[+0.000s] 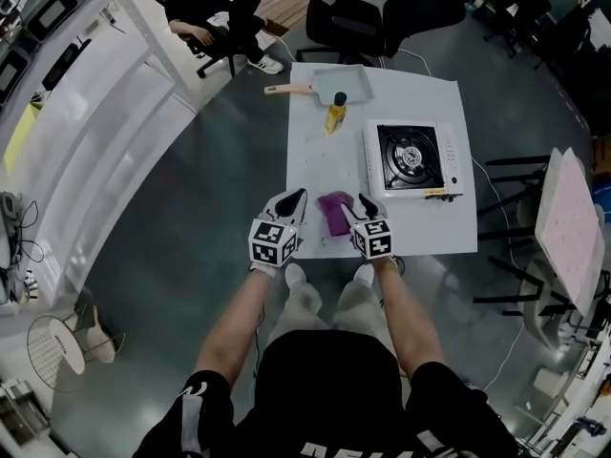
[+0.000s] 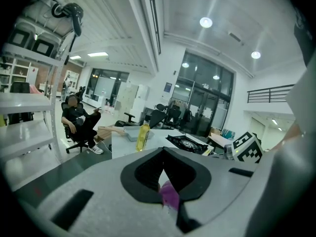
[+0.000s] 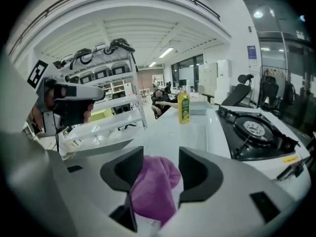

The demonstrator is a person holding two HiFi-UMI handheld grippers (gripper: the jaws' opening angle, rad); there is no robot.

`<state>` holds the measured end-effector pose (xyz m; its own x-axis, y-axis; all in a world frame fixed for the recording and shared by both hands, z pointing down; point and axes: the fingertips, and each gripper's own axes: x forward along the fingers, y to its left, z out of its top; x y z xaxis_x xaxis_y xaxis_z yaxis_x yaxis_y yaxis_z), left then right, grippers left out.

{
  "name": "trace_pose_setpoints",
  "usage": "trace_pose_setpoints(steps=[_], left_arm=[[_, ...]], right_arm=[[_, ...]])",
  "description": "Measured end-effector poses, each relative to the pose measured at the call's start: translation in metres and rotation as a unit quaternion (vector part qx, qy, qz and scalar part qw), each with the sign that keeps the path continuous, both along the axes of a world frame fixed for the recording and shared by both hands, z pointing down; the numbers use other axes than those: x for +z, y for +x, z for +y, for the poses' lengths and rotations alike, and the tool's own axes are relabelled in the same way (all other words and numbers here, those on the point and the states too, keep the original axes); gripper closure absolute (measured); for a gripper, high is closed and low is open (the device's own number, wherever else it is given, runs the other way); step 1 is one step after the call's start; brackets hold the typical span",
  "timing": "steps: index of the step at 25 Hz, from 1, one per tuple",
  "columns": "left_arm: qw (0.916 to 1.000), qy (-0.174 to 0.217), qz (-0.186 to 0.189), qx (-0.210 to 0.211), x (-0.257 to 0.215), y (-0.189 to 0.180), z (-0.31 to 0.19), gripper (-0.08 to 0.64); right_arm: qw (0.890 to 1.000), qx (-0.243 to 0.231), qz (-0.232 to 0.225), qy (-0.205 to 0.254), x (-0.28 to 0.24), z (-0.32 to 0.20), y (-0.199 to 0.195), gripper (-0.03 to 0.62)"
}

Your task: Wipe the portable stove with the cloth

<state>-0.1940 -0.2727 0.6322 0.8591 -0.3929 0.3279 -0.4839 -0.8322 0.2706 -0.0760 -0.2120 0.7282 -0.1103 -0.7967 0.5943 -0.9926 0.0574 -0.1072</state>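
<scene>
Worktop (image 1: 310, 156): white, rectangular, in front of the standing person.
Seated person (image 1: 205, 12): in an office chair on the floor, beyond the worktop's far left corner.
Left gripper (image 1: 301, 195): over the near edge of the worktop, left of the cloth; in the left gripper view its fingers (image 2: 148, 174) meet at the tips, with nothing gripped and a bit of purple showing through the gap behind them.
Tray (image 1: 339, 84): pale and shallow with a wooden handle, at the far edge.
Bottle (image 1: 335, 113): yellow with a dark cap, upright, just in front of the tray.
Cloth (image 1: 334, 214): purple, crumpled, lying on the worktop near its front edge, between the two grippers.
Right gripper (image 1: 364, 201): just right of the cloth; in the right gripper view its fingers (image 3: 195, 169) stand wide apart, with the cloth (image 3: 153, 186) in the gap between them and not pinched.
Portable stove (image 1: 412, 158): white body, black burner top, on the right half of the worktop, beyond the right gripper and apart from the cloth.
</scene>
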Motion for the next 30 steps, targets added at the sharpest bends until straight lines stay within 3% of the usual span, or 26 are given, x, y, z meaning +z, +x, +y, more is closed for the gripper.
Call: trace_pose_setpoints(steps=[18,22,27,30], left_arm=[[0.9993,-0.022,-0.03,0.002,0.039,-0.023,-0.001,0.554],[0.9989,-0.025,-0.039,0.008,0.043,-0.028,0.002,0.555],[0.999,-0.029,-0.035,-0.001,0.041,-0.037,0.0,0.555],[0.9991,-0.028,-0.03,-0.003,0.035,-0.04,-0.001,0.555]], right_arm=[[0.991,-0.061,0.022,-0.114,0.094,0.005,-0.017,0.354],[0.991,-0.057,0.024,-0.116,0.101,0.004,-0.02,0.356],[0.991,-0.046,0.0,-0.125,0.099,0.005,-0.029,0.465],[0.992,-0.039,-0.004,-0.12,0.088,0.005,-0.03,0.477]])
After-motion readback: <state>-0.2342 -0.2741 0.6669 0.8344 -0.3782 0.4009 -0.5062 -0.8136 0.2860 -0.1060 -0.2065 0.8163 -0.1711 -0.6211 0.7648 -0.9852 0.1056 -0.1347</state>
